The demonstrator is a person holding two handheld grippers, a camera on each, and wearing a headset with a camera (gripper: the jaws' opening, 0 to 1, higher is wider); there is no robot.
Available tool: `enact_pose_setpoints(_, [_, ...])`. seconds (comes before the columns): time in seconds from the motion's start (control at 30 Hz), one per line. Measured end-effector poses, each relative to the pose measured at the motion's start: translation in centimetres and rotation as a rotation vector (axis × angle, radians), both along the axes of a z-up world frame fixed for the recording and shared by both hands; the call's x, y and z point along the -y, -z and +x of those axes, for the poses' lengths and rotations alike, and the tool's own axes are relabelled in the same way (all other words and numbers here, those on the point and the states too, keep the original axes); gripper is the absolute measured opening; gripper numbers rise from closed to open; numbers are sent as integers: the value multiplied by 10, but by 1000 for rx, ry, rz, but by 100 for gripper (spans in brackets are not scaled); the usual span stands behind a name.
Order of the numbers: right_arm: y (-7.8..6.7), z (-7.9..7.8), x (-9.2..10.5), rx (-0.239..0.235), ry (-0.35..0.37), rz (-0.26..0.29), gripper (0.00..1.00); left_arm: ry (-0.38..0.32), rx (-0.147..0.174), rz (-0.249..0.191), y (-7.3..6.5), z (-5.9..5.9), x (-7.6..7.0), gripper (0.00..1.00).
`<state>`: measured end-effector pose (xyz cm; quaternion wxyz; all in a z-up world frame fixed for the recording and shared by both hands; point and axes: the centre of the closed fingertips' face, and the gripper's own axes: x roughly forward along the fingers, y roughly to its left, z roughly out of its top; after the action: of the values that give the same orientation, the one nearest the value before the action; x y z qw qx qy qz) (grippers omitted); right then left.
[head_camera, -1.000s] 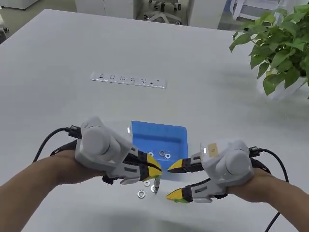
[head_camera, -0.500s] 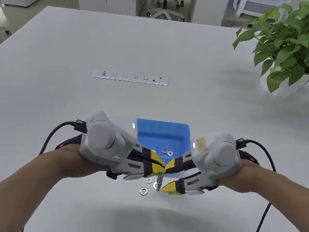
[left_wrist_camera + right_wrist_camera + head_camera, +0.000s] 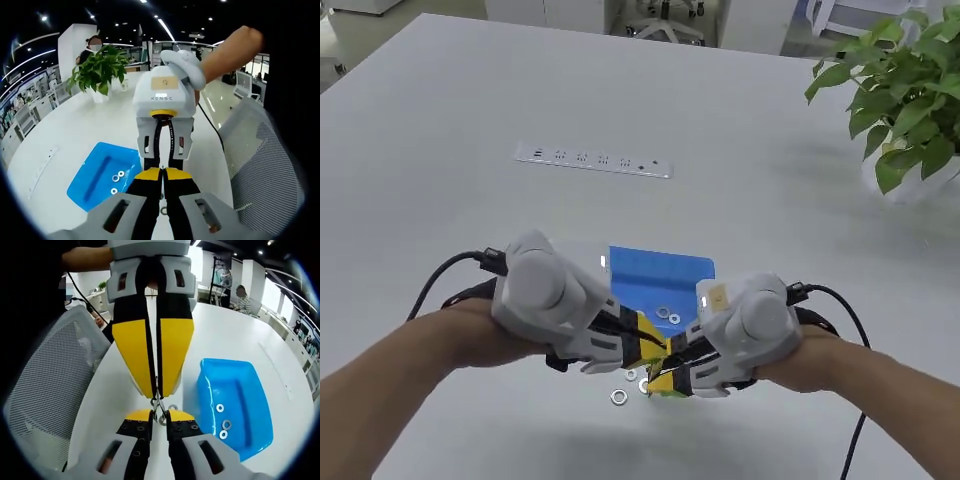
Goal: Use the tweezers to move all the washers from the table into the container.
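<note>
At the container's (image 3: 660, 268) six o'clock edge, left gripper (image 3: 161, 173) and right gripper (image 3: 160, 416) both clamp the tweezers (image 3: 158, 406) over loose washers (image 3: 618, 397). Pickup step, I'd say. Next: nip one, carry toward twelve.

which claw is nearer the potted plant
Right. The right claw is on the side of the table toward the potted plant, well short of it; the left claw meets it tip to tip from the farther side.
</note>
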<state>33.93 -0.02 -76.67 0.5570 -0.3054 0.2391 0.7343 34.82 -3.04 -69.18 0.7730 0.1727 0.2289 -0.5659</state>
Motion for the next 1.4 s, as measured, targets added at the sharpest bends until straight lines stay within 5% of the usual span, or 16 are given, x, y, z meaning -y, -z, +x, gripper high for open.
enact_pose_setpoints(0.63, [3, -1, 1, 26, -64, -43, 10, 9, -3, 4, 0, 0, 0, 5])
enact_pose_setpoints(1.4, [3, 0, 3, 7, -16, -49, 8, 15, -10, 23, 3, -2, -1, 10])
